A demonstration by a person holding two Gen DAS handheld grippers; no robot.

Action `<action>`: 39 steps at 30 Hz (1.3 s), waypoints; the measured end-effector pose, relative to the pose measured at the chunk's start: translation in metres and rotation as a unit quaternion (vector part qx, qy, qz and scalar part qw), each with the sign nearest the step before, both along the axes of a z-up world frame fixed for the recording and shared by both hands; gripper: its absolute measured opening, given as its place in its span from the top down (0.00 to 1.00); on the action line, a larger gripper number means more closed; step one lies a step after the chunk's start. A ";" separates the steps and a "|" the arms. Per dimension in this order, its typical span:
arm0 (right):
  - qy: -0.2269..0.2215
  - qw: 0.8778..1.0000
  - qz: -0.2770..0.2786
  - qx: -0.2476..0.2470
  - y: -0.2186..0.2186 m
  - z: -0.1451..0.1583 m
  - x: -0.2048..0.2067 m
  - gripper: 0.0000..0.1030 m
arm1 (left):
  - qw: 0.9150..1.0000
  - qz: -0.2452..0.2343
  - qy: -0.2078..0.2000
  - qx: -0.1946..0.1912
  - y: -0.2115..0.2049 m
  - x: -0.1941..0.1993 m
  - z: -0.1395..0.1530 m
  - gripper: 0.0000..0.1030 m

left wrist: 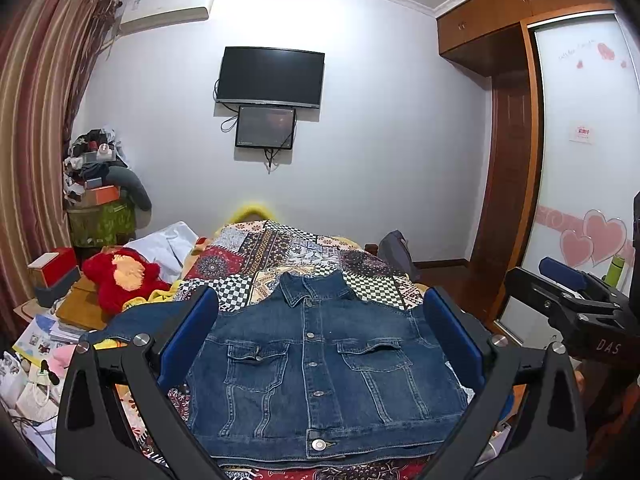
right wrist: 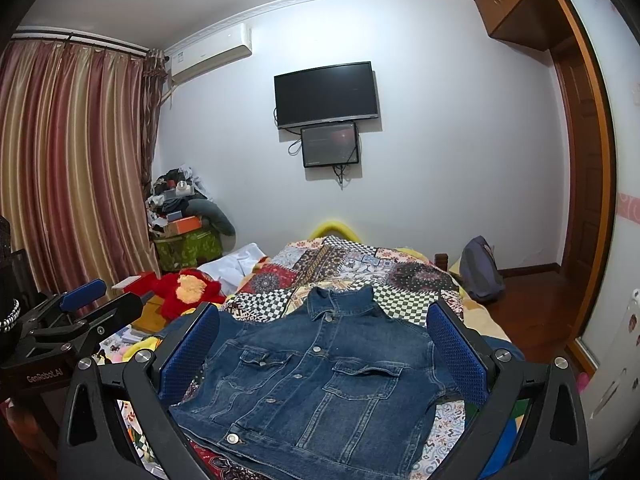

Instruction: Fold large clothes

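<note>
A dark blue denim jacket (left wrist: 320, 368) lies flat, front up and buttoned, on the patchwork bedspread (left wrist: 280, 256), collar toward the far end. One sleeve stretches out to the left (left wrist: 132, 320). My left gripper (left wrist: 320, 332) hovers above the jacket's near hem, open wide and empty. My right gripper (right wrist: 324, 344) also hovers above the jacket (right wrist: 312, 384), open wide and empty. The right gripper shows at the right edge of the left wrist view (left wrist: 576, 300). The left gripper shows at the left edge of the right wrist view (right wrist: 76, 316).
A red plush toy (left wrist: 120, 276), boxes and books crowd the bed's left side. A heap of clothes and boxes (left wrist: 100, 184) stands in the far left corner by the curtain. A grey backpack (right wrist: 480, 268) sits beyond the bed's right side. A wardrobe (left wrist: 580, 160) lines the right.
</note>
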State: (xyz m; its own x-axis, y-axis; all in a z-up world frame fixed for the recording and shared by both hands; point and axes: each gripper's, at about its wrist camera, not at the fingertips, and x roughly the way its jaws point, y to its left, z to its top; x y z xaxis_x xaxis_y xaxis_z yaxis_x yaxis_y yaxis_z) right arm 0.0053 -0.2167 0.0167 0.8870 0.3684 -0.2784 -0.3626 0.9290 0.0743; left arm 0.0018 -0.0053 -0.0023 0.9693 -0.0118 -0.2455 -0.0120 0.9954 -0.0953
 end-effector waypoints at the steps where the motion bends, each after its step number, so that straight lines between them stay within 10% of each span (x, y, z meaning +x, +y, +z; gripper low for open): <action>1: 0.000 1.000 0.000 0.000 -0.002 0.001 0.000 0.00 | 1.000 0.000 0.000 0.000 -0.001 0.000 0.001 0.00; 39: 0.002 1.000 0.001 0.000 0.000 0.005 0.002 0.00 | 1.000 0.000 -0.001 -0.002 -0.001 0.001 0.001 0.00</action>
